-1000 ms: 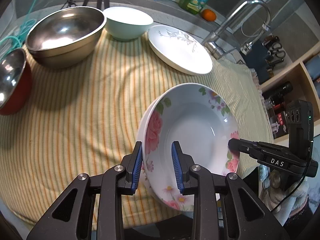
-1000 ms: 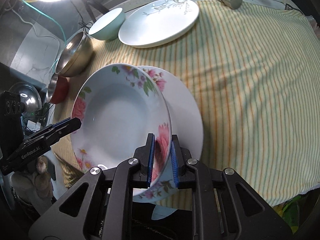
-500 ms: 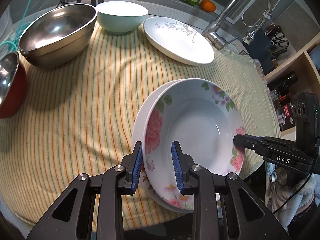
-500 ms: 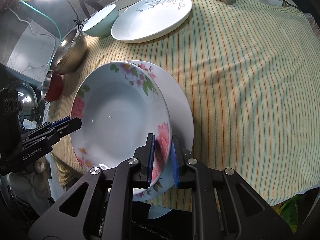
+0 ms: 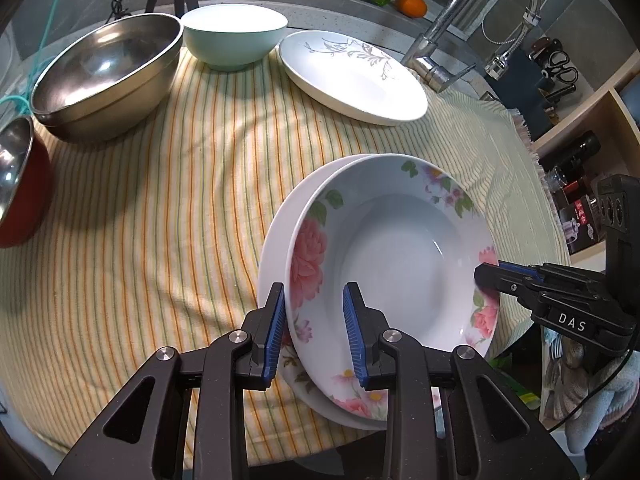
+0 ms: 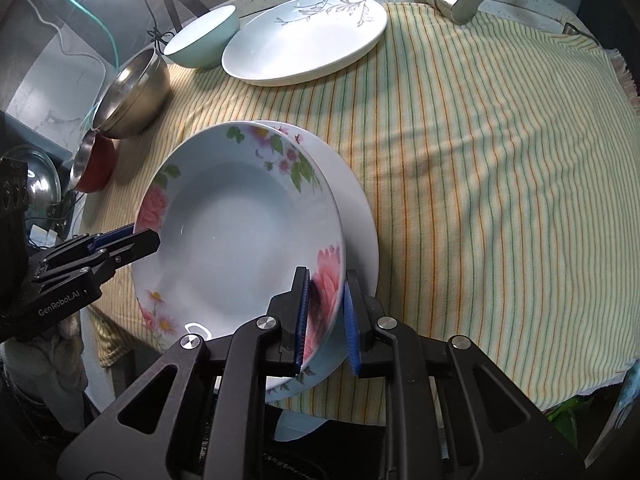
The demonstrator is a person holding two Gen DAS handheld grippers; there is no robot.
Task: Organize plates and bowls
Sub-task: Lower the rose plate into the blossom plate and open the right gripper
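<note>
the deep white plate with pink rose print (image 5: 400,264) sits nested on a matching floral plate (image 6: 360,216) at the near edge of the striped-cloth table (image 5: 160,200); this pair appears stacked. the left claw (image 5: 314,336) grips its rim; the right claw (image 6: 325,320) is opening around the opposite rim. beyond the stack, a white leaf-pattern plate (image 5: 352,76), mint bowl (image 5: 234,36), steel bowl (image 5: 104,76) and red-sided bowl (image 5: 20,184) remain unsorted.
</note>
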